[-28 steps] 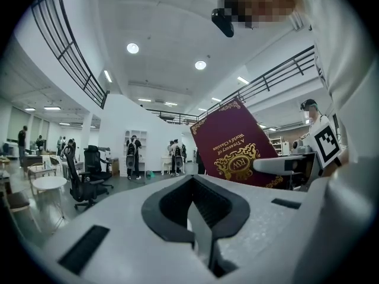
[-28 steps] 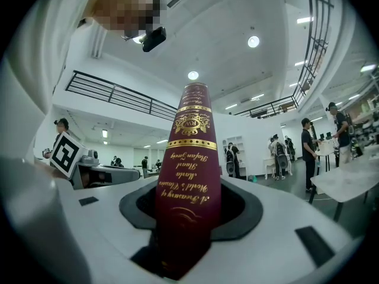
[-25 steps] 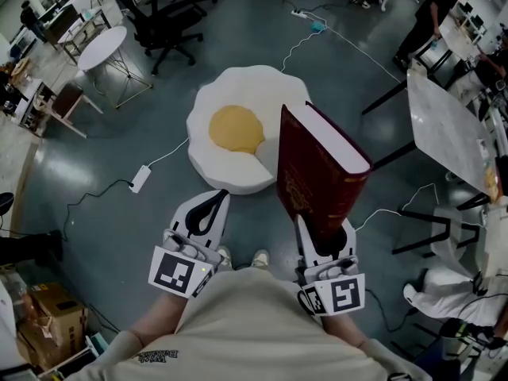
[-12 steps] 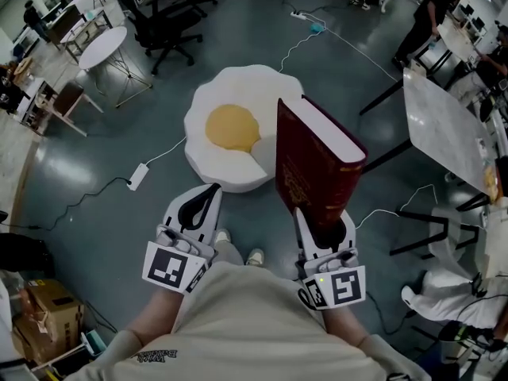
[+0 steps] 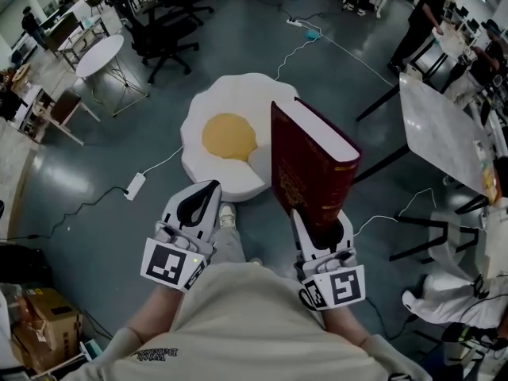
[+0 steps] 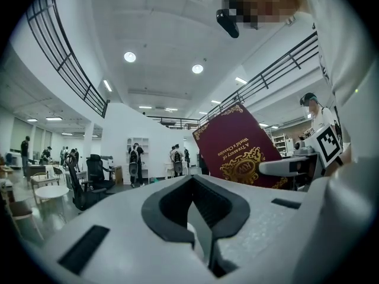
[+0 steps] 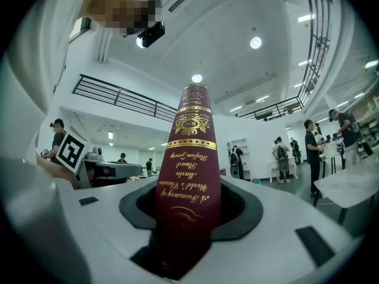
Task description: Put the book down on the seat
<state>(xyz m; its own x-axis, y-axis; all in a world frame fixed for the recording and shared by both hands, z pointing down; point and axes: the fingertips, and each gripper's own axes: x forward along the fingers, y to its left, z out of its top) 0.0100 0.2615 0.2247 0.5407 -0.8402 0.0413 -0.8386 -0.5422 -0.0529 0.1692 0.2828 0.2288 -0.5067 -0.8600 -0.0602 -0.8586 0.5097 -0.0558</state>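
Book has edged nearer the seat — person stepping forward.

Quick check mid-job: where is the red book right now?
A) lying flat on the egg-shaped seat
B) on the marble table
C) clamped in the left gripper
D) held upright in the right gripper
D: the right gripper is shut on the lower end of the book, which stands upright in the air and is not yet set down on the egg-shaped seat.

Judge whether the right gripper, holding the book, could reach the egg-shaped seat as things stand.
Probably yes. The right gripper holds the book upright short of the seat, which lies bare on the floor ahead; nothing stands between them, and the left gripper hangs shut off to one side.
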